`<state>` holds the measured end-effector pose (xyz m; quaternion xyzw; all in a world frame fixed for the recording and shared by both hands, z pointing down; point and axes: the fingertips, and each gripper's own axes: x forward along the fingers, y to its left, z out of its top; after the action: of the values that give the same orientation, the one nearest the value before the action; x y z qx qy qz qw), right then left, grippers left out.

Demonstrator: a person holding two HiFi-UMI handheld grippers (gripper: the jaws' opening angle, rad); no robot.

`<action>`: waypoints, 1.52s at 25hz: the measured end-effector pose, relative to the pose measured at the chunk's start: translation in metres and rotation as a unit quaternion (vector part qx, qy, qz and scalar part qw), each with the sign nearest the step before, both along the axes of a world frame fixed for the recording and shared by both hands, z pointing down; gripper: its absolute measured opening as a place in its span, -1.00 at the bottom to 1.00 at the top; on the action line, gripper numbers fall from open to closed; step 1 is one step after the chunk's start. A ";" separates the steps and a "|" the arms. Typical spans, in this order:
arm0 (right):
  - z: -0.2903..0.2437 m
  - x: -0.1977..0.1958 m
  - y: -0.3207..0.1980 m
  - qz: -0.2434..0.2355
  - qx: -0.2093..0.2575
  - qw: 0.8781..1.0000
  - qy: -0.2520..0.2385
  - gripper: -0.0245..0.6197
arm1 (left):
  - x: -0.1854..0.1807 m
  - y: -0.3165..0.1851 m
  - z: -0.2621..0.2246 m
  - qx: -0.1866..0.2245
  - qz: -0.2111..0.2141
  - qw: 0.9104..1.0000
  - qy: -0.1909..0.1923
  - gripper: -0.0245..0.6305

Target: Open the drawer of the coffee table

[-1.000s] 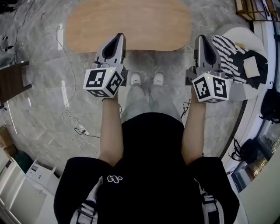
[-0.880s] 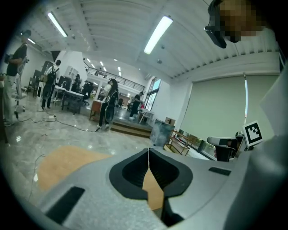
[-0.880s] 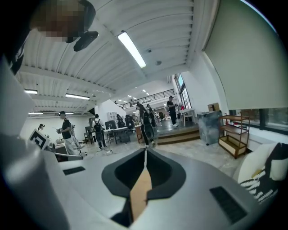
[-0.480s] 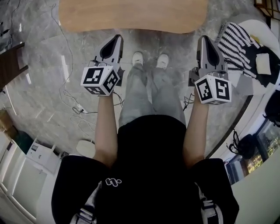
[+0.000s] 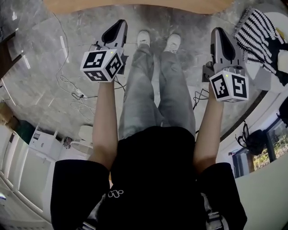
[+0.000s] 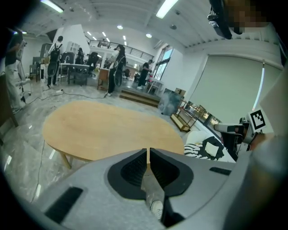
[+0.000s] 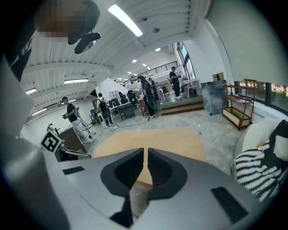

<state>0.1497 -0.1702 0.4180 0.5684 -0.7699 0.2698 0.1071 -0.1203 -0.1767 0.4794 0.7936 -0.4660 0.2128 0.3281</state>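
The coffee table has an oval, light wooden top; in the head view only its near edge shows at the top. Its drawer is not visible in any view. My left gripper is shut and empty, held in the air short of the table's near edge. My right gripper is likewise shut and empty. In the left gripper view the table lies beyond the closed left gripper. In the right gripper view the table lies beyond the closed right gripper.
The person's legs and white shoes stand between the grippers. A black-and-white striped cushion lies on a white seat at right. Cables trail over the marble floor at left. White cabinets stand at lower left. Several people stand far behind the table.
The table top has slid from the upper part of the head view to its very top edge. The legs now show long between the grippers. Both grippers stay shut.
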 end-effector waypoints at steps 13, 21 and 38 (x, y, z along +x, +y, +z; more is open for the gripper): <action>0.129 0.003 0.030 -0.047 -0.071 0.996 0.032 -0.81 | -0.008 0.005 0.118 -0.030 0.002 0.998 -0.046 -0.81; 0.205 0.019 0.026 -0.090 -0.113 0.986 0.081 -0.49 | -0.014 0.003 0.185 -0.068 0.020 0.995 -0.077 -0.47; 0.301 0.073 -0.011 -0.143 -0.187 0.956 0.174 -0.38 | -0.013 -0.045 0.259 -0.087 0.041 0.989 -0.114 -0.23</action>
<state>0.2225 -0.1815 0.7194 0.4600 -0.7486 0.2875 0.3813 -0.1336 -0.2218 0.7384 0.7508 -0.4476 0.3548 0.3318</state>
